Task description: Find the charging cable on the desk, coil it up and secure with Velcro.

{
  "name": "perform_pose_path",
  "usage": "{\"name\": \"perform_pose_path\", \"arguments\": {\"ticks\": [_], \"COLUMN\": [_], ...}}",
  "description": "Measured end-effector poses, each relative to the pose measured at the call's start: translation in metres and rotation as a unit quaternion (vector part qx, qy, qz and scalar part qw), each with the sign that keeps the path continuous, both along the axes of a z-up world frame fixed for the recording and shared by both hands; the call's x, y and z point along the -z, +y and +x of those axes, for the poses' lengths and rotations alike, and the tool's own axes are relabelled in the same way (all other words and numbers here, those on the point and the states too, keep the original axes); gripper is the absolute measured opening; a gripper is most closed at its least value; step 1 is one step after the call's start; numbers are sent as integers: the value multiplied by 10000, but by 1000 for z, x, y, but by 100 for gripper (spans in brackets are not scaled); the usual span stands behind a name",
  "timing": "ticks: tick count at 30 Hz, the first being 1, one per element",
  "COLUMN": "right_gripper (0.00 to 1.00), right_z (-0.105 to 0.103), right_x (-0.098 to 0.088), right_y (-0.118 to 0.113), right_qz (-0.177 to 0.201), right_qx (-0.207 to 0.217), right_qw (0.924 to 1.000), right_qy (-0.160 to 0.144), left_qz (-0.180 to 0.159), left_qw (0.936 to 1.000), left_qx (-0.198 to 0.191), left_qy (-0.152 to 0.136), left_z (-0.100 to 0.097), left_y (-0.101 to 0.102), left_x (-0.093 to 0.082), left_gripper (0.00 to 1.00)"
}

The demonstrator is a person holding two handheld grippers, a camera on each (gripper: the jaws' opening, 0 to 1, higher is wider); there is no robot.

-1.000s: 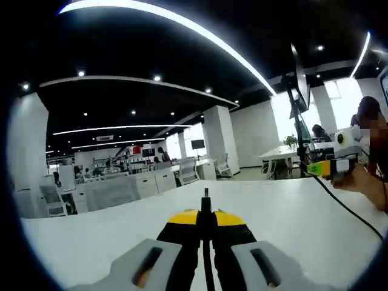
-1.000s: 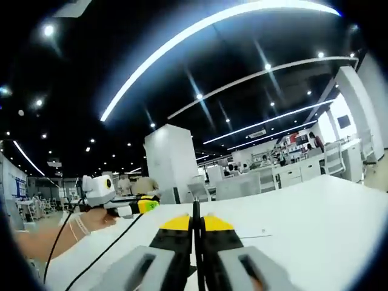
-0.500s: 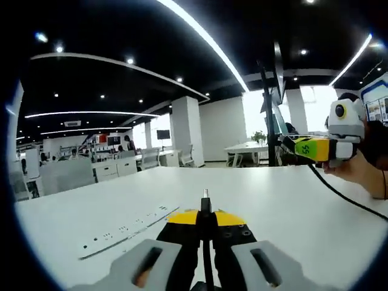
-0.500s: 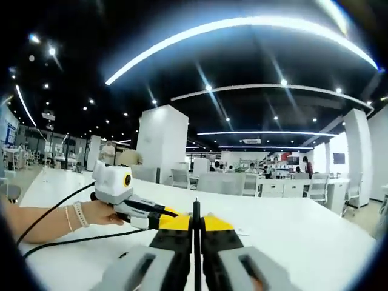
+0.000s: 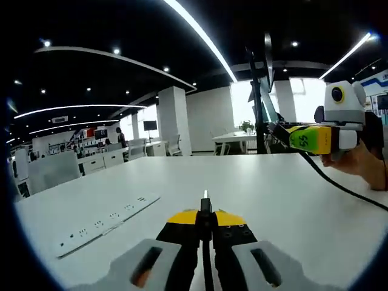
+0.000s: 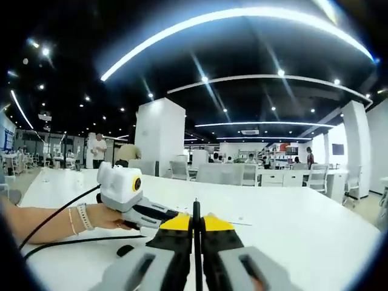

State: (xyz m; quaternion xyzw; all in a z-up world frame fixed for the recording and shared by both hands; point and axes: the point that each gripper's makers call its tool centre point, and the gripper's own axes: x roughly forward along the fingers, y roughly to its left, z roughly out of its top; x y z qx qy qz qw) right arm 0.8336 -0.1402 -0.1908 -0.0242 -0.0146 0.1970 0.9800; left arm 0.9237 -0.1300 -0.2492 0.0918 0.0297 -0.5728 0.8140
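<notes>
Both claws pinched shut: left claw (image 5: 205, 213) grips the charging cable (image 5: 205, 200) by its plug, right claw (image 6: 196, 219) a thin black strand. Risk: cable slips while coiling, or snags the power strip (image 5: 103, 225) farther out on surface (image 5: 254, 188).

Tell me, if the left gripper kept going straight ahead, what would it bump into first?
Probably nothing close: ahead of the left gripper lies bare white desk. The power strip sits off to its left, the right gripper off to its right. Depth is uncertain.
</notes>
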Motion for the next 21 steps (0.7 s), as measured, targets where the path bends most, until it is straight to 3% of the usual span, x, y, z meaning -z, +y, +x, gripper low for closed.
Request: {"name": "perform_pose_path", "arguments": {"ticks": [9, 21], "right_gripper": [6, 6], "right_z": [0, 2], "right_x": [2, 3], "right_y": [6, 7], "right_qz": [-18, -37], "right_qx": [-83, -122], "right_qw": [10000, 9999], "right_qy": [43, 80], "left_qz": [260, 440], "left_qw": [9994, 9980], "left_qx": [145, 303], "left_qy": [198, 340], "left_z": [-9, -18], "left_y": [-11, -17], "left_x": [22, 32], "left_gripper": [9, 9]}}
